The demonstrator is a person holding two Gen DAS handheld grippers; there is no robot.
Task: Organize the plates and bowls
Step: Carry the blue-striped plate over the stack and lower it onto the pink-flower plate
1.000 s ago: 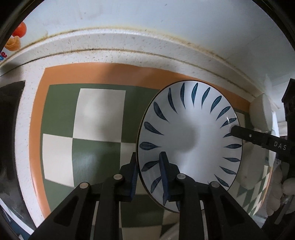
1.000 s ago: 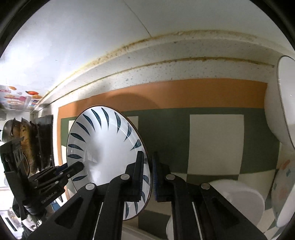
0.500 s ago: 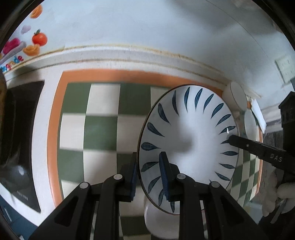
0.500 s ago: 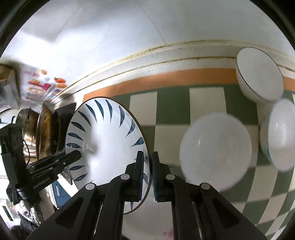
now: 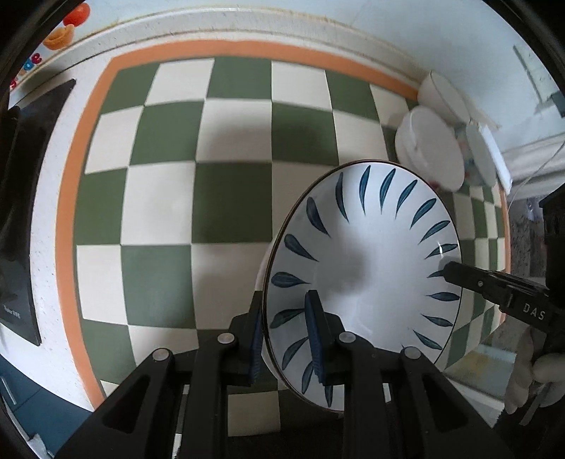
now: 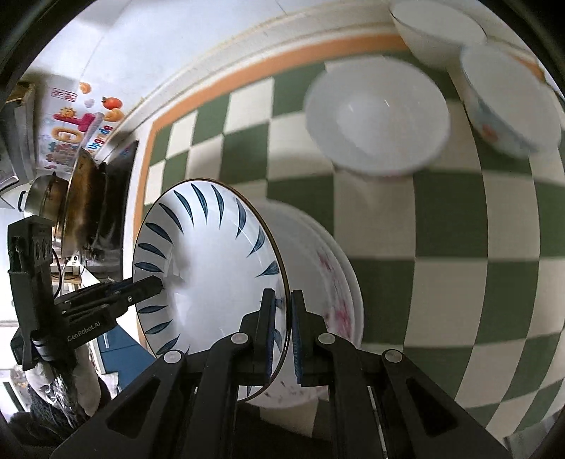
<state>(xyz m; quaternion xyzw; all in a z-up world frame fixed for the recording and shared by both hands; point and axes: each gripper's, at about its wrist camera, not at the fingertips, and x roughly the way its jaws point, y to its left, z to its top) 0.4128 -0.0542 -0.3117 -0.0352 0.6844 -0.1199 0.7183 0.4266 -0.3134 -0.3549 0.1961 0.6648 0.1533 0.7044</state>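
Observation:
A white plate with blue leaf marks (image 5: 367,254) is held in the air between both grippers, over the green-and-cream checked mat (image 5: 197,197). My left gripper (image 5: 286,317) is shut on its near rim. My right gripper (image 6: 281,310) is shut on the opposite rim of the plate (image 6: 208,261); it shows in the left wrist view as a black finger (image 5: 469,279). Just below the plate lies a white plate with pink flowers (image 6: 332,275). Several white bowls (image 6: 378,113) sit on the mat's far side.
A second bowl with a coloured pattern (image 6: 508,102) and a third bowl (image 6: 434,31) stand by the wall. A black hob (image 5: 21,197) with pots (image 6: 74,190) lies left of the mat. The wall runs along the back.
Both grippers have lifted the blue-leaf plate up and back from the wall; much more of the mat now shows and the flowered plate has come into view beneath it.

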